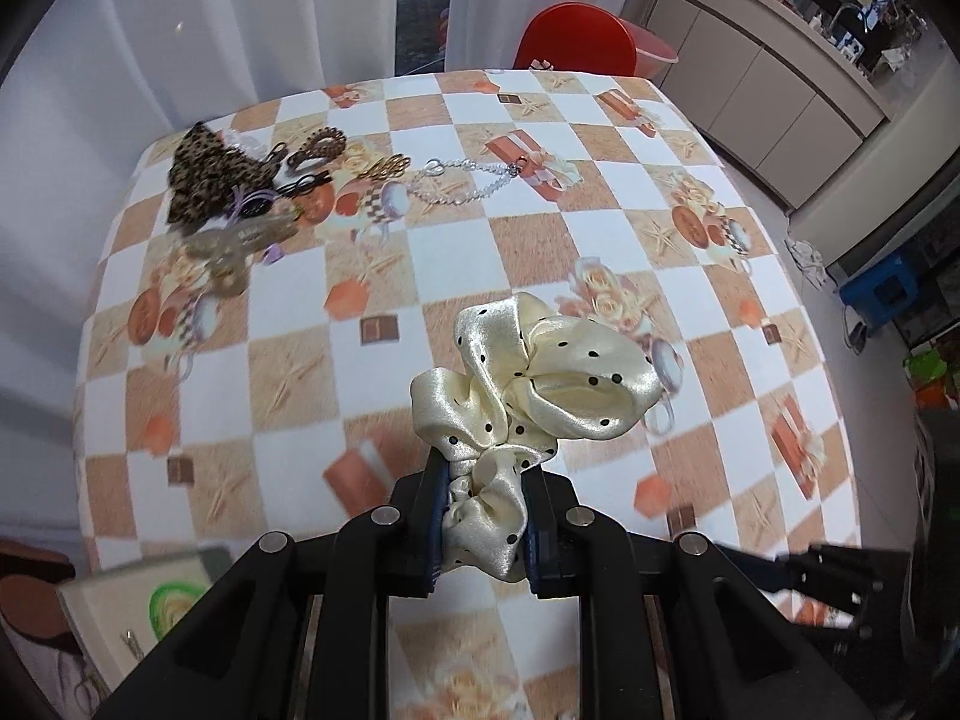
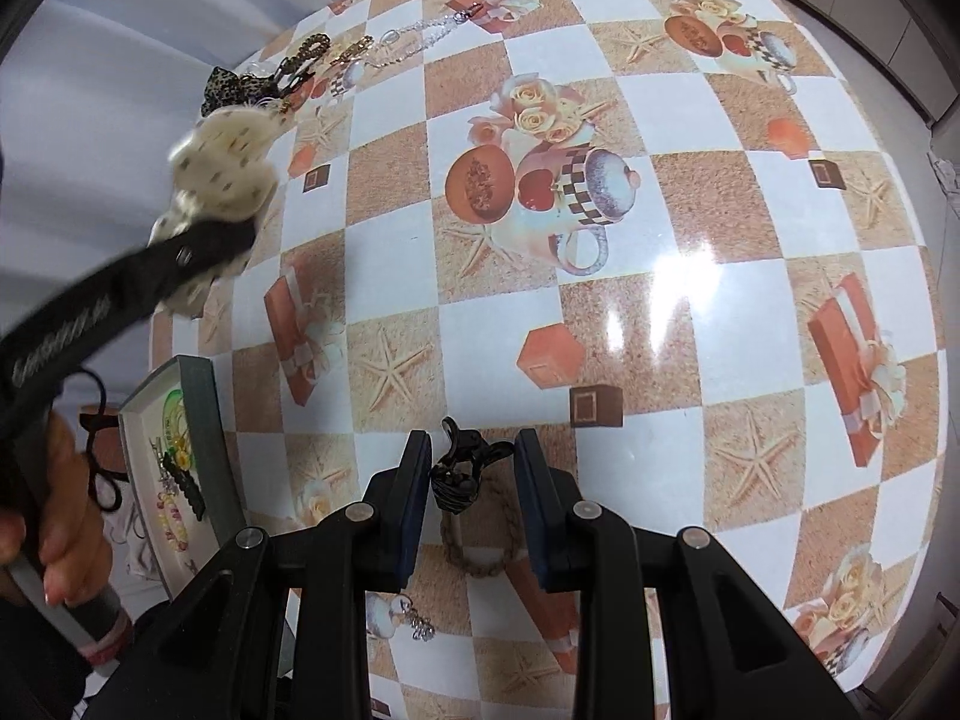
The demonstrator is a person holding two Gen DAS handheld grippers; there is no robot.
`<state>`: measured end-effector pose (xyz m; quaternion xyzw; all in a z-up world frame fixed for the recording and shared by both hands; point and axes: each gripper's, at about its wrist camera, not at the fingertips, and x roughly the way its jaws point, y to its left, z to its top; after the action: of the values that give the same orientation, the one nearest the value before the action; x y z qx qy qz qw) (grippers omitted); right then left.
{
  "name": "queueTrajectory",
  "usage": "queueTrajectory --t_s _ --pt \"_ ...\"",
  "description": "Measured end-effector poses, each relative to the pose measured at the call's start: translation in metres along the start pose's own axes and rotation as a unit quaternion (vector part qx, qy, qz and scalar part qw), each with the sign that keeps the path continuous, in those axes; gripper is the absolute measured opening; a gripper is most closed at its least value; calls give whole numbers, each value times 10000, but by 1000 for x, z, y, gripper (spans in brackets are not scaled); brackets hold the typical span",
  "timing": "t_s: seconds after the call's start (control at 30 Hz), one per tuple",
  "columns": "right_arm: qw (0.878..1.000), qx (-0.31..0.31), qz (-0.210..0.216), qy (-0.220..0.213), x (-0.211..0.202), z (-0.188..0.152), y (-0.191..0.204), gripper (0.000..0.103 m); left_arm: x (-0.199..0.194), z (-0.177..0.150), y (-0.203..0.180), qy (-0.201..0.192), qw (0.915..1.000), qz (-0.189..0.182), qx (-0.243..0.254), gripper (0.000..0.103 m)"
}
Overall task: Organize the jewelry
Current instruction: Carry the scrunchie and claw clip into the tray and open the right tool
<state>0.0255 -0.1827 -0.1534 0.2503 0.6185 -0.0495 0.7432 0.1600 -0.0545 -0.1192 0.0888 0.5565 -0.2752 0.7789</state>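
L gripper point(image 1: 486, 516): fingers clamped on cream polka-dot scrunchie point(image 1: 528, 372), pinched at one gathered end so the rest hangs fwd, clear of the worktop point(image 1: 288, 372). Carried in air, not resting on anything.
R gripper point(image 2: 471, 486): fingers apart, straddling a small black claw clip point(image 2: 459, 474) w/o touching it. Looks lined up for a pick; clip sits on worktop between the fingers.
Tray point(image 2: 207, 420): open box at near-left worktop edge, already holds a few bits (black clip, beaded piece). Prob the sort destination, so scrunchie likely headed there – judgement only.
Pile point(image 1: 240, 192): far-left corner, leopard scrunchie, clips, hair ties bunched together; unsorted stock.
Chain point(image 1: 468, 180): silver, laid out just right of pile, apart from it.
Near R gripper: braided ring + small charm piece point(image 2: 420, 624) on worktop below the fingers, untouched.
Progress: early-mid est.; most items not yet in tray.
Risk: satin is slippery, end-pinch grip could let it slide out; the two grippers sit close near the tray side.
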Motion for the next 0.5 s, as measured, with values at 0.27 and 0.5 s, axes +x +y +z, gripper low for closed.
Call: queueTrajectory --t_s 0.27,0.5 --pt "9995 -266 -104 -99 -11 -9 23 31 -33 -33 16 -54 9999 -55 -119 24" --pt "9985 -509 -150 -112 -17 -18 49 31 -59 -68 38 -65 9995 -47 -297 24"
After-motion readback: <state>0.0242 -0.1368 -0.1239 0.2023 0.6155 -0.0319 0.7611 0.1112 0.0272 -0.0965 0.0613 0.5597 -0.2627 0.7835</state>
